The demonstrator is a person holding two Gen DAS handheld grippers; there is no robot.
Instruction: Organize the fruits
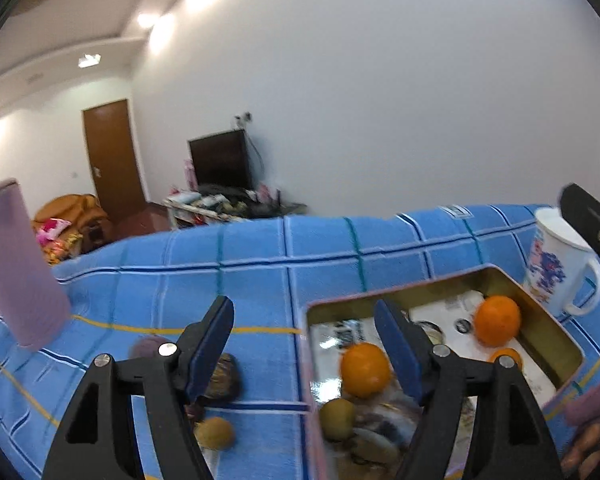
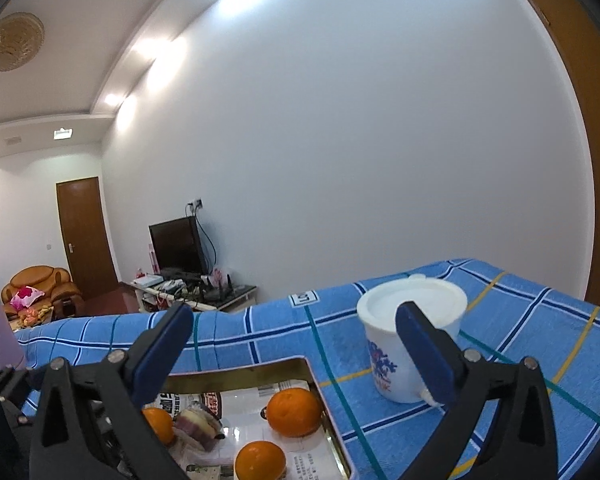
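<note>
Between picks: both grippers, left (image 1: 304, 344) and right (image 2: 296, 350), spread and empty above tin (image 1: 556, 320); next, kiwi (image 1: 215, 432) at seven o'clock on cloth (image 1: 260, 264) needs grasping

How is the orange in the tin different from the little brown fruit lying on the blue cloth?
The orange is bright orange; the brown fruit is dull greenish brown. The orange looks bigger. The orange sits inside the metal tin on printed paper; the brown fruit lies outside it on the checked cloth. Both are roundish, and no gripper holds either.
</note>
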